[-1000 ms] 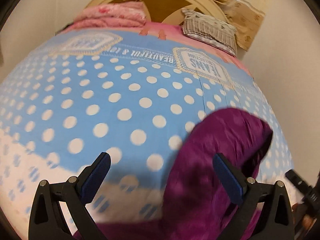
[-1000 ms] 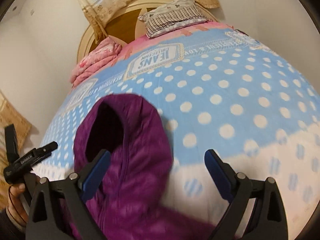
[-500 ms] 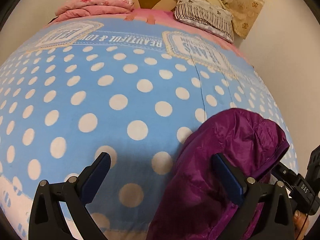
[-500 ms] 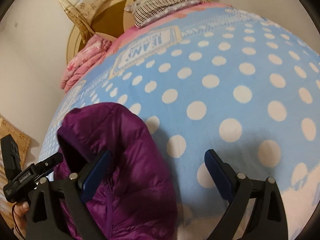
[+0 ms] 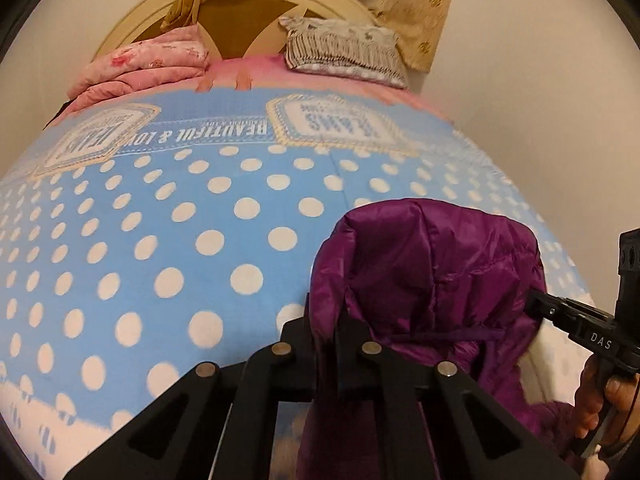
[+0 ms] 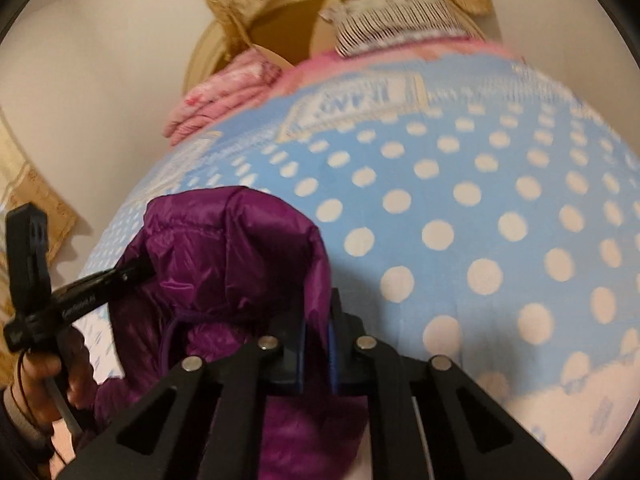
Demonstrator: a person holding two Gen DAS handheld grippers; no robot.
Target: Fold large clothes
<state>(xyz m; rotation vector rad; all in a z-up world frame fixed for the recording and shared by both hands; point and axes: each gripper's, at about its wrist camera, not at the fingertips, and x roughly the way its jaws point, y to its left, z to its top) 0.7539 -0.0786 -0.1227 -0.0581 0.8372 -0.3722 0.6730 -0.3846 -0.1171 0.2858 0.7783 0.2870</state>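
A purple hooded puffer jacket (image 5: 432,276) lies on the blue polka-dot bedspread (image 5: 180,240), hood end up. In the left wrist view my left gripper (image 5: 325,322) has its jaws closing tight on the hood's left edge, with purple fabric pinched between them. In the right wrist view the jacket (image 6: 232,256) sits at the lower left, and my right gripper (image 6: 317,330) is closing on the hood's right edge, fabric between the blue pads. Each view also shows the other gripper touching the hood: the right gripper (image 5: 560,312) and the left gripper (image 6: 132,270).
A folded pink quilt (image 5: 148,68) and a striped pillow (image 5: 344,52) lie at the head of the bed by the round wooden headboard (image 5: 256,12). Beige curtains (image 5: 404,8) hang behind. A hand (image 6: 44,376) holds the left gripper's handle. White walls flank the bed.
Both grippers went from wide open to closed on the hood's edges. The hood now stands bunched up between them, and both views have rolled slightly.
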